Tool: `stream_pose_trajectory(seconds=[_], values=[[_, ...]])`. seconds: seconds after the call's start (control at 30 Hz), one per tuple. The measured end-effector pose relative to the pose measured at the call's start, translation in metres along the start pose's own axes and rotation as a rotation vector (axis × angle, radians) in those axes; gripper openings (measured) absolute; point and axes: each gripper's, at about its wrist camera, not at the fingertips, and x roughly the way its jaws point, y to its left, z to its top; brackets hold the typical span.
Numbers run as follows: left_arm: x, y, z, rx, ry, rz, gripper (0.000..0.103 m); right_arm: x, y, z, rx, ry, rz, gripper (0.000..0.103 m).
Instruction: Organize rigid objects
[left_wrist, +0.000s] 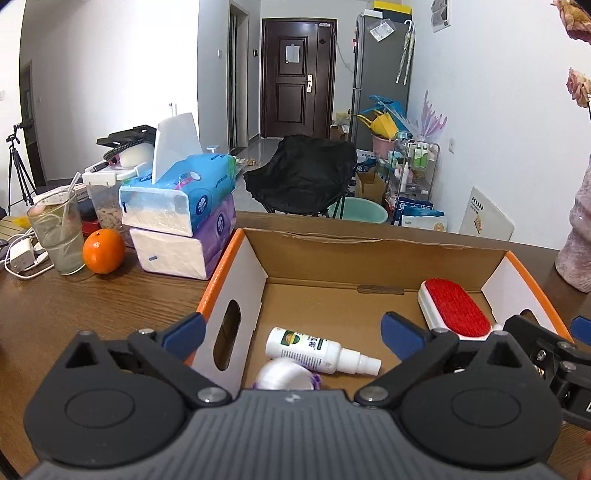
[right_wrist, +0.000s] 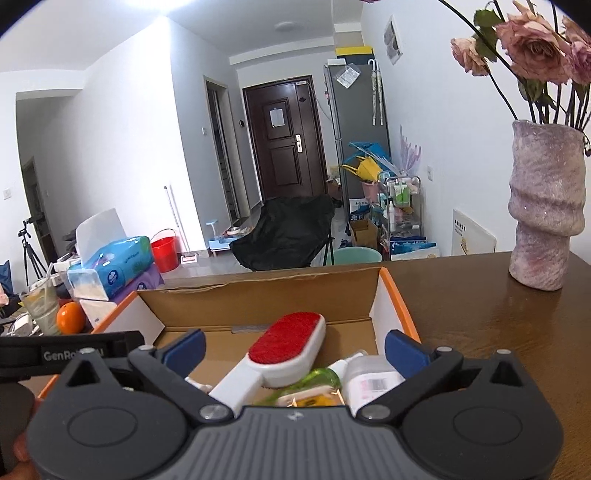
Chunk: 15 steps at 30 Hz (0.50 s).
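An open cardboard box (left_wrist: 314, 254) with orange-edged white side walls stands on the brown table. In it lie a white spray bottle (left_wrist: 317, 350), a red-and-white lint brush (left_wrist: 456, 308) and a white rounded object (left_wrist: 282, 376). My left gripper (left_wrist: 293, 334) is open and empty above the box's near left part. In the right wrist view the box (right_wrist: 258, 291) holds the lint brush (right_wrist: 286, 349), a green bottle (right_wrist: 308, 386) and a white container (right_wrist: 371, 378). My right gripper (right_wrist: 295, 349) is open and empty over them.
Stacked tissue packs (left_wrist: 184, 221), an orange (left_wrist: 103, 251) and a glass with a straw (left_wrist: 59, 232) stand left of the box. A pink vase with dried roses (right_wrist: 545, 206) stands right of it. A black chair (left_wrist: 303, 173) is beyond the table.
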Motion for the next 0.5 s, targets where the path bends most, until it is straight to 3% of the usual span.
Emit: stream_pose_trajectory(seconds=[0.5], values=[[-0.0009, 0.0015, 0.0002, -0.007, 0.011, 0.003, 0.103, -0.0004, 0.0005, 0.0005, 0.004, 0.007, -0.008, 0.103]])
